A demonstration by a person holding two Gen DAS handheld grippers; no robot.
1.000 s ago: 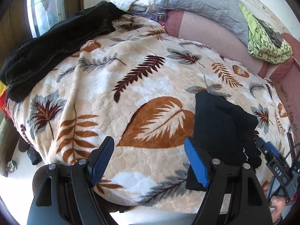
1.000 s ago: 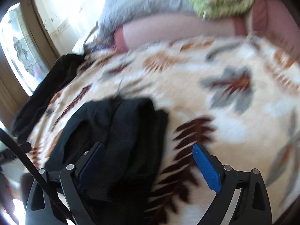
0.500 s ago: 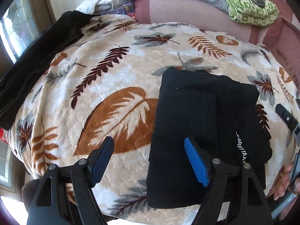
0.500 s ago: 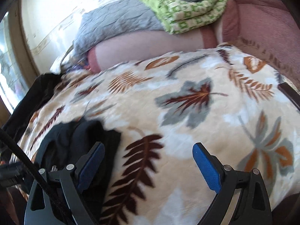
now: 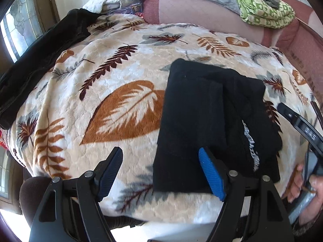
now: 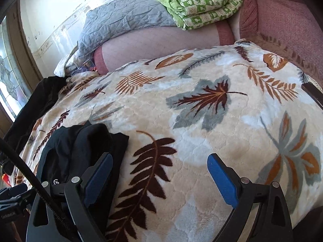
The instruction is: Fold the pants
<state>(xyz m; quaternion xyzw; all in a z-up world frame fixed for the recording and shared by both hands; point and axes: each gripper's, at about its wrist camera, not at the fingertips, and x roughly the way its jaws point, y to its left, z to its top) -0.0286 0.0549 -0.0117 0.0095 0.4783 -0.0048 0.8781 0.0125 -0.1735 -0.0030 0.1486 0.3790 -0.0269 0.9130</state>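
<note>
The pants point(image 5: 203, 125) lie on the bed as a compact black packet, folded several times over, near the front edge of the leaf-print blanket point(image 5: 121, 109). The layers sit roughly square, though the right side is looser — one flap with white lettering bulges out past the layers above it, and the far corner looks slightly uneven. The cloth looks soft and thick, likely to spring back a little unless pressed flat.

The folding looks nearly done. To finish it well, the loose right flap should probably be tucked or smoothed so the edges line up, with pressure down on the stack rather than a pull that would drag the layers apart.

The left tongs point(image 5: 161, 171) stand released with nothing between them; one blue pad hangs over the packet's near edge, the other over bare blanket. The right tongs point(image 6: 159, 177) are also spread wide and empty — over the blanket, with the pants just beside their left pad. A dark garment point(image 5: 40, 60) lies along the bed's far left side, well apart from the pants.
</note>
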